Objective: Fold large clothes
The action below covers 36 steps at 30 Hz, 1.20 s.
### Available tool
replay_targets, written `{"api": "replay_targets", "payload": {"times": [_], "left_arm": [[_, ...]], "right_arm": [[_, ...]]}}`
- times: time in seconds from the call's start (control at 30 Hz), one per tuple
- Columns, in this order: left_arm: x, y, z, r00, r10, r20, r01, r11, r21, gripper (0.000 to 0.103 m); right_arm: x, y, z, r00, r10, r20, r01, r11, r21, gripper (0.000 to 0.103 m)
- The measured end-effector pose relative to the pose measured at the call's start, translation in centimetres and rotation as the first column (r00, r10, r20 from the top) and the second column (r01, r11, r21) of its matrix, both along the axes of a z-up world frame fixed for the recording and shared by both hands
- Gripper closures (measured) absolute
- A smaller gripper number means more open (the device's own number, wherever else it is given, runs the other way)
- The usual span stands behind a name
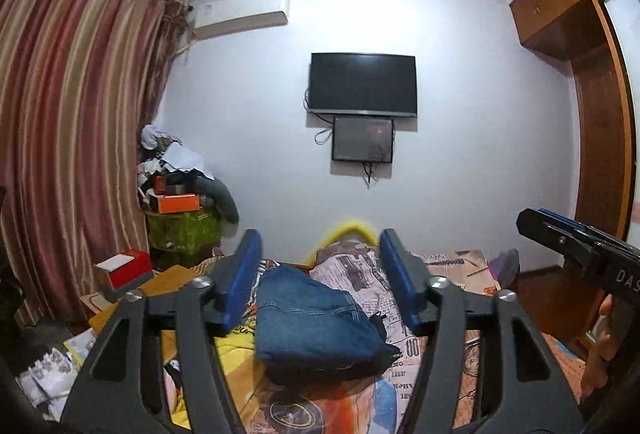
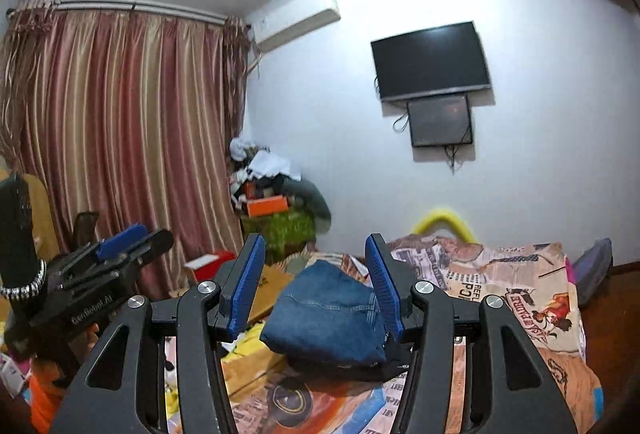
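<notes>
Folded blue jeans [image 1: 316, 326] lie in a compact stack on the bed, on top of a dark garment [image 1: 384, 354]. They also show in the right wrist view [image 2: 328, 318]. My left gripper [image 1: 320, 274] is open and empty, raised above the jeans and apart from them. My right gripper [image 2: 316, 274] is open and empty, also held above the jeans. The right gripper shows at the right edge of the left wrist view [image 1: 560, 230]. The left gripper shows at the left of the right wrist view [image 2: 124, 246].
The bed has a printed newspaper-pattern cover [image 2: 520, 298]. Yellow clothes [image 1: 236, 346] lie at its left. A red box [image 1: 126, 270] and a clutter pile [image 1: 180, 194] stand by the striped curtain [image 1: 68, 114]. A TV [image 1: 362, 84] hangs on the far wall. A wooden wardrobe [image 1: 600, 114] is right.
</notes>
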<state>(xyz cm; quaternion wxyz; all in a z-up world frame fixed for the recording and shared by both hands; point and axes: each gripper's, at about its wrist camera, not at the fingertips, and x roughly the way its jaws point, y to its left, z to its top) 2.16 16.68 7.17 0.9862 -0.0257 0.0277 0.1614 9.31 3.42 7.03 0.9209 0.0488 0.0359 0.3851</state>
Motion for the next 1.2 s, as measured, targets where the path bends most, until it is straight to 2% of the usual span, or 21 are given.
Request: {"api": "replay_targets", "payload": {"times": [0.07, 0.13, 0.17, 0.23, 0.4, 0.77, 1.2], "left_arm": [[-0.7, -0.1, -0.5, 1.0, 0.015, 0.004, -0.015, 1.0, -0.016, 0.022], [-1.2, -0.2, -0.9, 0.999, 0.032, 0.008, -0.032, 0.999, -0.025, 0.014], [-1.4, -0.4, -1.1, 0.999, 0.038, 0.008, -0.038, 0.999, -0.03, 0.011], [-1.4, -0.3, -1.5, 0.999, 0.049, 0.001, -0.049, 0.998, -0.036, 0.007], [-1.4, -0.1, -2.1, 0.997, 0.07, -0.021, -0.071, 0.997, -0.037, 0.005], [-1.4, 0.2, -3.0, 0.996, 0.077, -0.038, -0.079, 0.995, -0.058, 0.005], [-1.4, -0.3, -3.4, 0.996, 0.078, -0.041, -0.08, 0.996, -0.049, 0.004]], "right_arm": [[-0.1, -0.1, -0.4, 1.0, -0.009, -0.009, 0.009, 1.0, 0.006, 0.047], [0.0, 0.0, -0.7, 1.0, -0.015, -0.026, 0.016, 1.0, 0.009, 0.034], [0.1, 0.1, -0.7, 0.999, -0.025, -0.031, 0.025, 1.0, 0.006, 0.031], [0.2, 0.1, -0.8, 0.998, -0.046, -0.032, 0.046, 0.999, -0.004, 0.021], [0.4, 0.6, -0.8, 0.996, -0.083, -0.036, 0.082, 0.996, -0.034, 0.014], [-0.1, 0.2, -1.4, 0.996, -0.08, -0.038, 0.078, 0.996, -0.054, 0.014], [-0.1, 0.3, -1.8, 0.994, -0.089, -0.059, 0.084, 0.993, -0.079, 0.014]]}}
